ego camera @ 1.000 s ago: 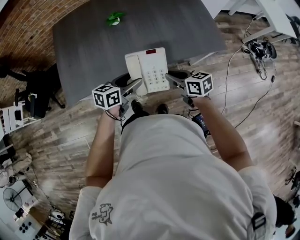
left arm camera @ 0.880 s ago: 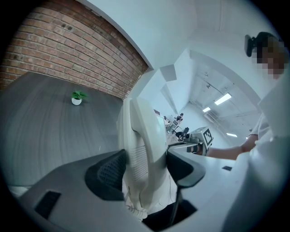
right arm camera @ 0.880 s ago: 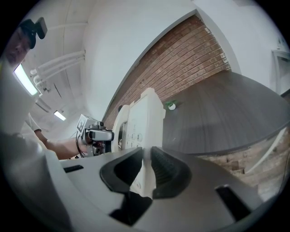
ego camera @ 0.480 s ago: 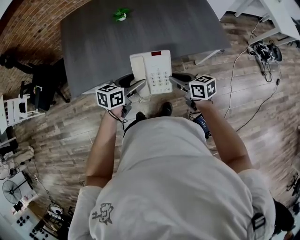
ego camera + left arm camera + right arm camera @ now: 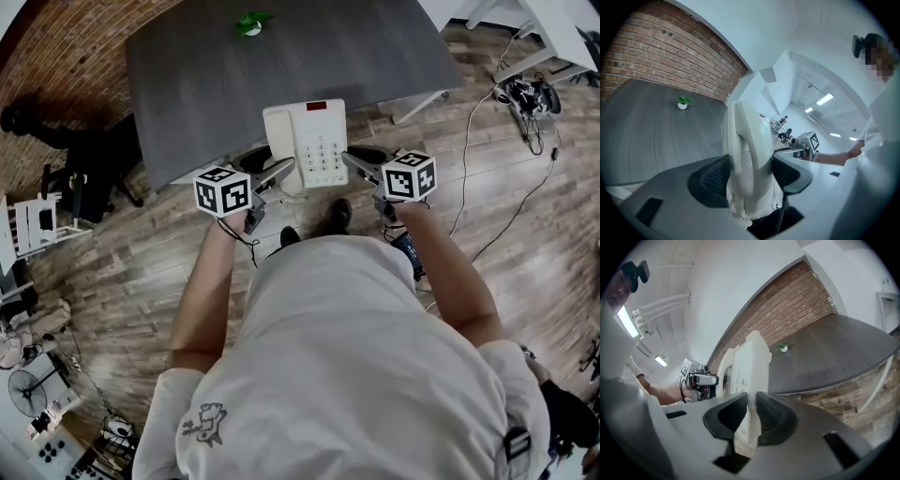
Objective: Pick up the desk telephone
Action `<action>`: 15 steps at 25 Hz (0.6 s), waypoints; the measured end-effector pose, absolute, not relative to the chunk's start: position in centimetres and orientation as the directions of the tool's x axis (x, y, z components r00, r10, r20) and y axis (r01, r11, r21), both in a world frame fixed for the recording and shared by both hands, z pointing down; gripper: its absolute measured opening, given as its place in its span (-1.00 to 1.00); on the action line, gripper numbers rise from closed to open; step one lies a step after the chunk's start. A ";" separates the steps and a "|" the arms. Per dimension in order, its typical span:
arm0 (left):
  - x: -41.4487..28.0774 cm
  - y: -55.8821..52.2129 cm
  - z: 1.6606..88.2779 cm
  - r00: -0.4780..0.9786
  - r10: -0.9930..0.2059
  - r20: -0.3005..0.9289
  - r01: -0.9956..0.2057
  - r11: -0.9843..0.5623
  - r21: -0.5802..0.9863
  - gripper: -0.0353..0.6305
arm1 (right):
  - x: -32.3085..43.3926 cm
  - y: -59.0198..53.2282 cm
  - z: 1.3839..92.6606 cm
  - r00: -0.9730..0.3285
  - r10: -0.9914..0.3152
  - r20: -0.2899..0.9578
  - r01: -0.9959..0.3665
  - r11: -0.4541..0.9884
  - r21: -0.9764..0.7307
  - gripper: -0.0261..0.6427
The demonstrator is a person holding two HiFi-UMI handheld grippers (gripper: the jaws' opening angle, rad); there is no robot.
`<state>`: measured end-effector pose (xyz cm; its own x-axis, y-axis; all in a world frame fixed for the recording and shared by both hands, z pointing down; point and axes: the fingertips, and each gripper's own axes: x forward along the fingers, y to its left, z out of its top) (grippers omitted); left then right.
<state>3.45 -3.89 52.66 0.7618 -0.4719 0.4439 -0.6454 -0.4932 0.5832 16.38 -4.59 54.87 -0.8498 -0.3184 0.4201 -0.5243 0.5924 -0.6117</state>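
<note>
The white desk telephone (image 5: 307,143) with a keypad and a red display hangs in the air at the near edge of the grey table (image 5: 206,75), held from both sides. My left gripper (image 5: 281,175) is shut on its handset side; in the left gripper view the handset (image 5: 747,159) fills the gap between the jaws. My right gripper (image 5: 354,161) is shut on the phone's thin right edge (image 5: 751,423), seen clamped between the pads in the right gripper view. The phone's coiled cord (image 5: 738,218) dangles below the handset.
A small green plant in a white pot (image 5: 250,22) stands at the far side of the table. A black chair (image 5: 84,173) is at the left, cables (image 5: 530,94) lie on the wood floor at the right. The person's feet (image 5: 337,216) are just below the phone.
Both grippers and the phone have shifted slightly up and right in the head view, coming off toward the table's near edge. The grips look the same.
</note>
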 end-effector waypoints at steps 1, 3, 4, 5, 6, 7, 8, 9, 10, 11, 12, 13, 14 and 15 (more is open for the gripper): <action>3.6 -3.9 52.7 0.765 -0.467 0.443 -0.641 -0.496 0.586 0.00 | 16.5 -4.6 54.8 -0.847 -0.323 0.423 -0.529 0.589 -0.610 -0.72; 3.7 -3.9 52.5 0.772 -0.459 0.441 -0.634 -0.504 0.586 0.00 | 16.7 -4.5 54.7 -0.843 -0.333 0.423 -0.536 0.585 -0.609 -0.72; 3.7 -3.9 52.3 0.775 -0.457 0.437 -0.631 -0.509 0.586 0.00 | 16.6 -4.4 54.5 -0.842 -0.338 0.421 -0.539 0.583 -0.608 -0.72; 3.6 -4.0 52.2 0.778 -0.455 0.432 -0.626 -0.514 0.586 0.00 | 16.6 -4.3 54.4 -0.841 -0.344 0.419 -0.541 0.582 -0.608 -0.72; 3.6 -4.0 52.0 0.782 -0.454 0.427 -0.622 -0.518 0.588 0.00 | 16.6 -4.3 54.2 -0.839 -0.349 0.417 -0.543 0.581 -0.607 -0.72; 3.6 -4.1 52.0 0.786 -0.452 0.422 -0.617 -0.522 0.589 0.00 | 16.6 -4.3 54.1 -0.837 -0.354 0.416 -0.546 0.580 -0.605 -0.72; 3.7 -4.1 52.0 0.790 -0.448 0.420 -0.612 -0.527 0.590 0.00 | 16.7 -4.2 54.0 -0.835 -0.359 0.417 -0.550 0.579 -0.602 -0.72; 3.8 -4.2 52.0 0.793 -0.443 0.418 -0.608 -0.531 0.590 0.00 | 16.8 -4.2 54.0 -0.832 -0.364 0.419 -0.554 0.578 -0.599 -0.72; 3.9 -4.2 52.0 0.796 -0.439 0.417 -0.604 -0.535 0.590 0.00 | 16.9 -4.3 54.0 -0.829 -0.369 0.420 -0.558 0.577 -0.596 -0.72; 3.7 -4.1 51.9 0.798 -0.437 0.414 -0.601 -0.539 0.590 0.00 | 16.7 -4.2 53.9 -0.827 -0.373 0.420 -0.562 0.576 -0.594 -0.72; 3.1 -3.7 51.8 0.801 -0.436 0.411 -0.598 -0.543 0.589 0.00 | 16.2 -3.7 53.7 -0.825 -0.378 0.419 -0.564 0.576 -0.591 -0.72; 2.0 -2.9 51.4 0.803 -0.436 0.405 -0.594 -0.549 0.588 0.00 | 15.1 -2.8 53.4 -0.824 -0.383 0.418 -0.567 0.577 -0.588 -0.72; 0.4 -1.6 51.0 0.807 -0.437 0.399 -0.590 -0.555 0.586 0.00 | 13.4 -1.4 53.0 -0.821 -0.390 0.417 -0.571 0.578 -0.584 -0.72; -1.5 0.0 50.5 0.810 -0.437 0.391 -0.585 -0.563 0.584 0.00 | 11.5 0.2 52.4 -0.818 -0.397 0.416 -0.575 0.579 -0.578 -0.72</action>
